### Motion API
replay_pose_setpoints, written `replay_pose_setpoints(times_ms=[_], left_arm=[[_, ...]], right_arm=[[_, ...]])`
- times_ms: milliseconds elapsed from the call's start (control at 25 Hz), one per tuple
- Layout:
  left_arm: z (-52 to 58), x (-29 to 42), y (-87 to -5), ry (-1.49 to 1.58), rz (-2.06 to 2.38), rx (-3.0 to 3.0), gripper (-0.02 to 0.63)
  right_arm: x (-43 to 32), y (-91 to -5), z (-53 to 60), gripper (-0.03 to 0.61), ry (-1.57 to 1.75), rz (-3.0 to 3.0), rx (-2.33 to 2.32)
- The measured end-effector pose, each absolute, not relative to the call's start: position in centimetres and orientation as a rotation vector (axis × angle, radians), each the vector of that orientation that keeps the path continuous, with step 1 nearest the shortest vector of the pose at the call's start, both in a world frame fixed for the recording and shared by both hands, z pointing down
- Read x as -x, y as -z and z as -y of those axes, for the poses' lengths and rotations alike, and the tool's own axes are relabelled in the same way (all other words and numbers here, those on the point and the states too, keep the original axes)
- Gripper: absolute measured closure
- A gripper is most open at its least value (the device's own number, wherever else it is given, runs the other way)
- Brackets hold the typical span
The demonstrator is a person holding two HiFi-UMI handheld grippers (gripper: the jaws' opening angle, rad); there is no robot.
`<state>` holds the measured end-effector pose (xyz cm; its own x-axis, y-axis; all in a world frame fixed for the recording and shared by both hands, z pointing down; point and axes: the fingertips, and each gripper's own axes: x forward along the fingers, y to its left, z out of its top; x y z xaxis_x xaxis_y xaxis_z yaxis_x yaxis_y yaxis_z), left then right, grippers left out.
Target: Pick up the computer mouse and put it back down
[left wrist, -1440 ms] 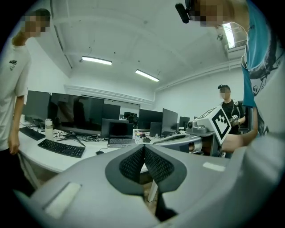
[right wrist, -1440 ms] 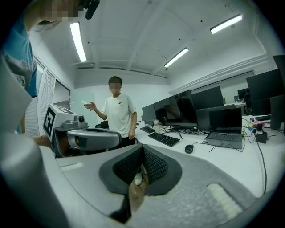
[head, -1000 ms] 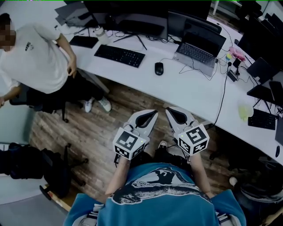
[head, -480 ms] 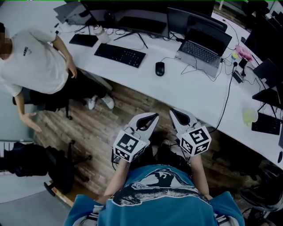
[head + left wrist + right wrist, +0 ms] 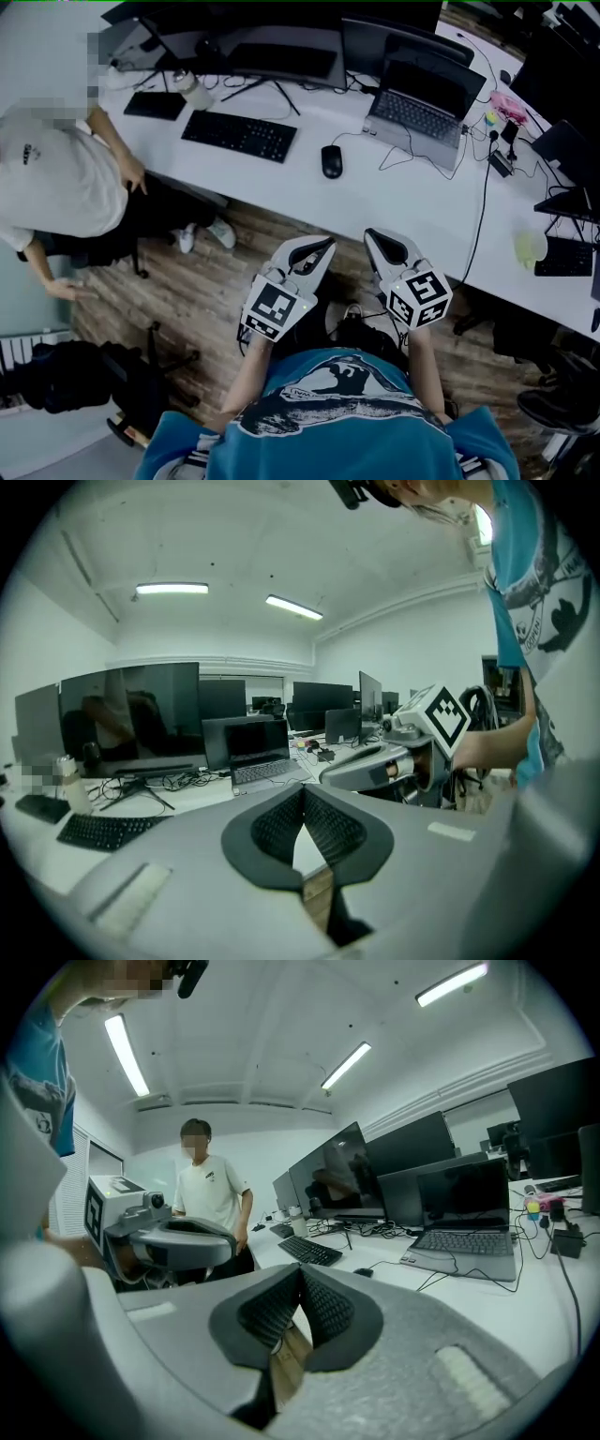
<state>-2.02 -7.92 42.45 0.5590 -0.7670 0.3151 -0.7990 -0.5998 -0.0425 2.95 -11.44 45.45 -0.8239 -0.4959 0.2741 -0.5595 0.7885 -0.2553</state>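
White desk (image 5: 394, 202) carries the mouse (image 5: 332, 161), which lies between a keyboard (image 5: 239, 136) and a laptop (image 5: 412, 108). Left gripper (image 5: 323, 246) and right gripper (image 5: 371, 236) hover over the wooden floor (image 5: 202, 281), well apart from the mouse. Each has its jaws pressed together, holding nothing.

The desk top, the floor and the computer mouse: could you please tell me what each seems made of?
Desk top: smooth, plain white, probably laminate. Floor: brown planks with streaky grain, wood or wood-look covering. Computer mouse: black, likely plastic; finish too small to tell.
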Motion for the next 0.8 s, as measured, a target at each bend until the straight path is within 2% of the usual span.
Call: replay_pose_setpoints(times_ms=[440, 800], left_arm=[[13.7, 6.1, -43.5, -0.47, 1.103, -2.778, 0.6], [17.2, 9.5, -43.9, -0.459, 1.023, -2.79, 0.6]], right_arm=[[2.5, -49.2, 17.4, 0.577, -0.599, 2.647, -0.999], [4.5, -51.9, 21.4, 0.575, -0.562, 2.552, -1.072]])
